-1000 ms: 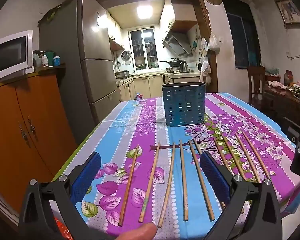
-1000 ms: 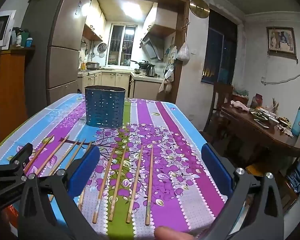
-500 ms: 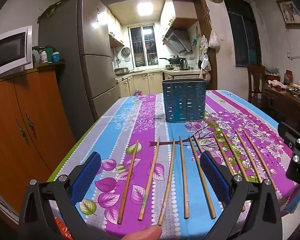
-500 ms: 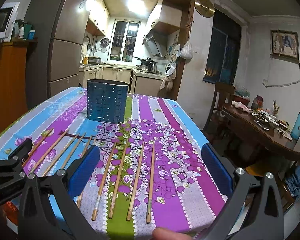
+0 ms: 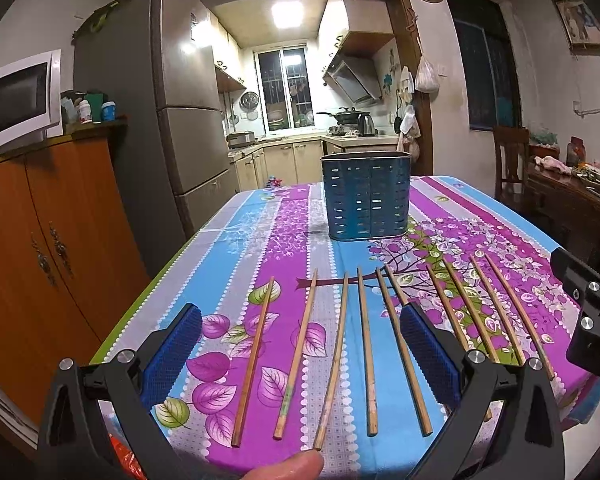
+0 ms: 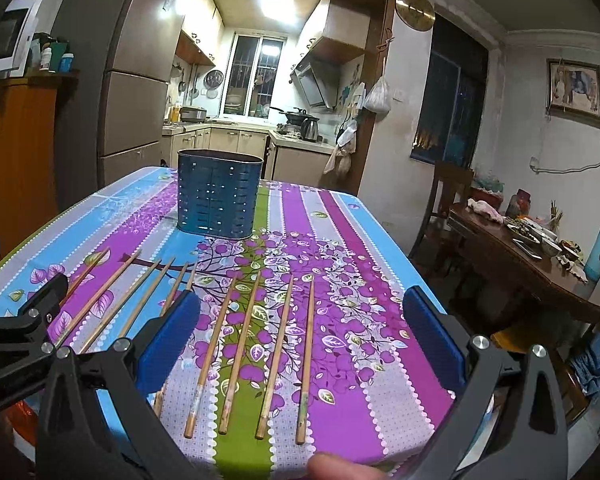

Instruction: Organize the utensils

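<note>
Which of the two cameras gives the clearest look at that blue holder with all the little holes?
The left wrist view: the blue holder stands near centre, facing squarely, its slots sharp. The right wrist view shows the same holder off to the left, darker, with light glinting through its holes.

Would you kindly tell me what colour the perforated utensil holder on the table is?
Dark blue; the slotted metal utensil holder shows best in the left wrist view.

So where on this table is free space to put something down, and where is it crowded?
Free: the cloth right of the chopsticks, up to the table's right edge, and the strip between the chopstick tips and the blue holder. Crowded: the near edge, where the chopstick row spans most of the width.
</note>
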Available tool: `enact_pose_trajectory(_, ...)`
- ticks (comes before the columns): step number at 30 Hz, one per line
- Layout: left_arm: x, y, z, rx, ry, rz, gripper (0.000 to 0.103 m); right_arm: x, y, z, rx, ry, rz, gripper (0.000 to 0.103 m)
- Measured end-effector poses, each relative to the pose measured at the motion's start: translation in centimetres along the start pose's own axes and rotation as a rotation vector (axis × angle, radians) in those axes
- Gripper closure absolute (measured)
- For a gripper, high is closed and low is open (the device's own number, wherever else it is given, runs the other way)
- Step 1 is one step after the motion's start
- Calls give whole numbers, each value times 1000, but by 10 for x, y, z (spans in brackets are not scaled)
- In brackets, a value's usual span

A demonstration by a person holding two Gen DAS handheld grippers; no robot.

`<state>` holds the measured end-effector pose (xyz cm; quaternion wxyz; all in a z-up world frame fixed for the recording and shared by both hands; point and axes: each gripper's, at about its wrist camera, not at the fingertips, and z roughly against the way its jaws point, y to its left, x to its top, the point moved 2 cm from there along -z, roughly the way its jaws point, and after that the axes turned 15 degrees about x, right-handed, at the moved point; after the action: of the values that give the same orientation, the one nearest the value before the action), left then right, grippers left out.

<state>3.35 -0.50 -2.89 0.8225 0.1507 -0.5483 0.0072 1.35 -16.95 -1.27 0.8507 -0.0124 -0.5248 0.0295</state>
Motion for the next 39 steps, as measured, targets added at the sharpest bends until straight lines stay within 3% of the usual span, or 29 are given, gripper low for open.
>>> enact_pose_trajectory(34,-15,7,-2,1,20,12,4,-9,9,2,1,31,20,5)
enact_pose_trajectory(39,-10,28,-3,39,-28,40,4,-5,4,7,-8,5,18,5)
